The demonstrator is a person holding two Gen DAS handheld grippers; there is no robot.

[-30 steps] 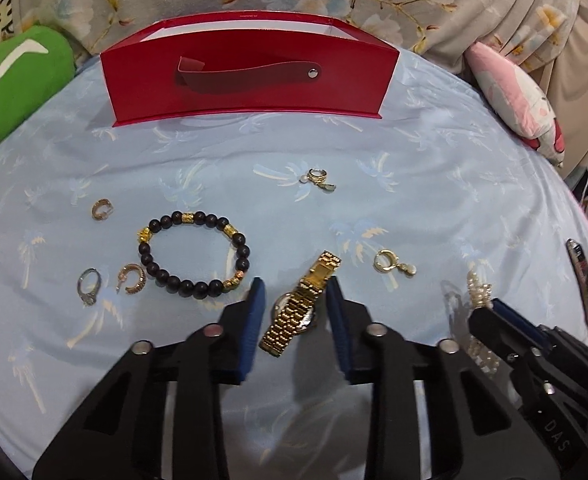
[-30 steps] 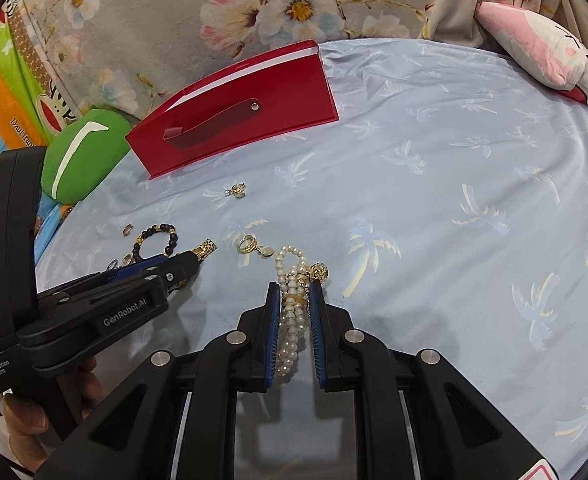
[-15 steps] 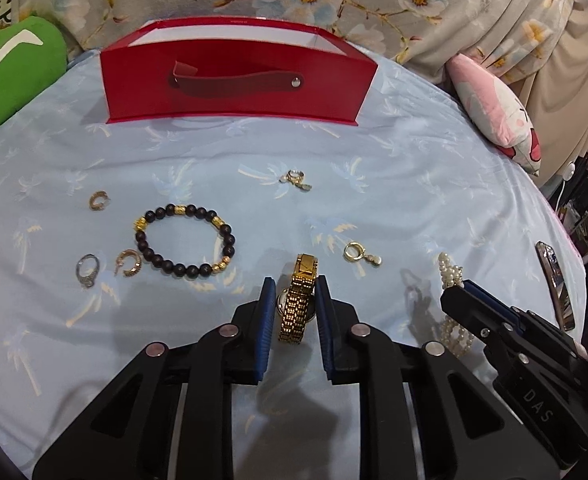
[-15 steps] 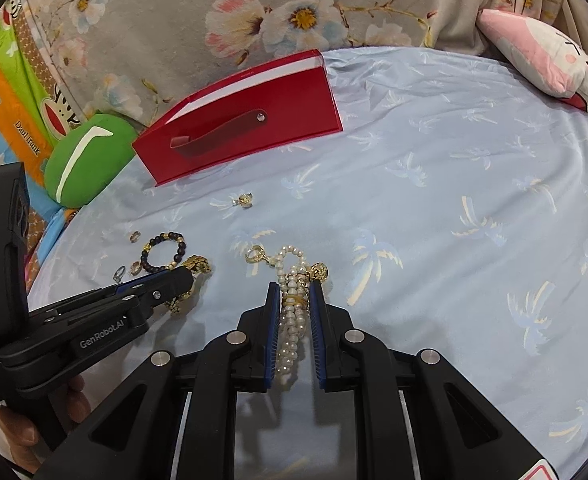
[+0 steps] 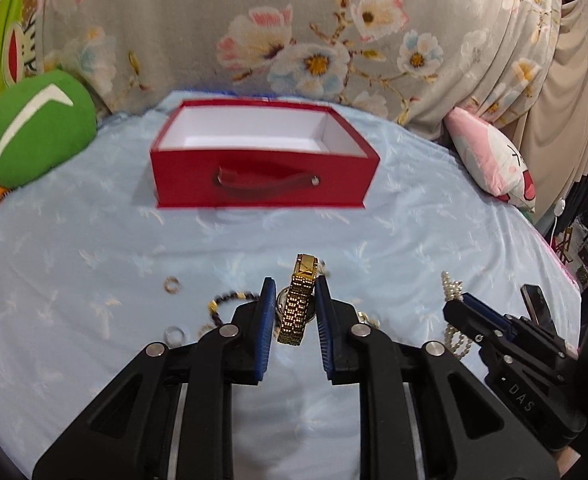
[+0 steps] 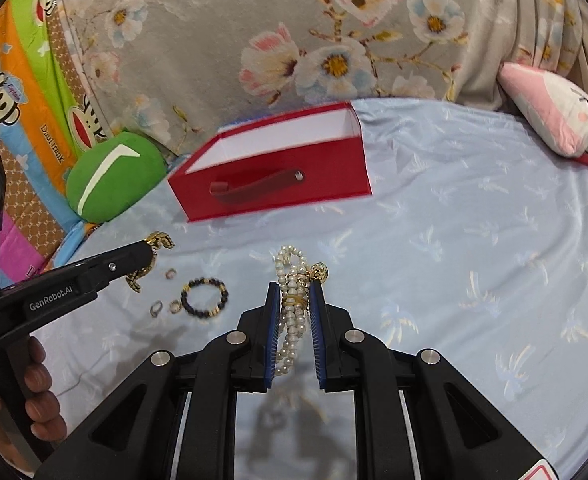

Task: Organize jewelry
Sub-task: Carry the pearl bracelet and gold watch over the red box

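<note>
Two limp catches: our left gripper [image 5: 294,312] pinches the gold link watch [image 5: 297,308] mid-band, our right gripper [image 6: 292,312] clamps the white pearl strand [image 6: 292,312]; both dangle, slippery.

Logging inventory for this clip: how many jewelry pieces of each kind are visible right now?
Gold watch: 1
Pearl necklace: 1
Black bead bracelet: 1
Small rings or hoops: 3
Total: 6; more small pieces may be hidden.
</note>
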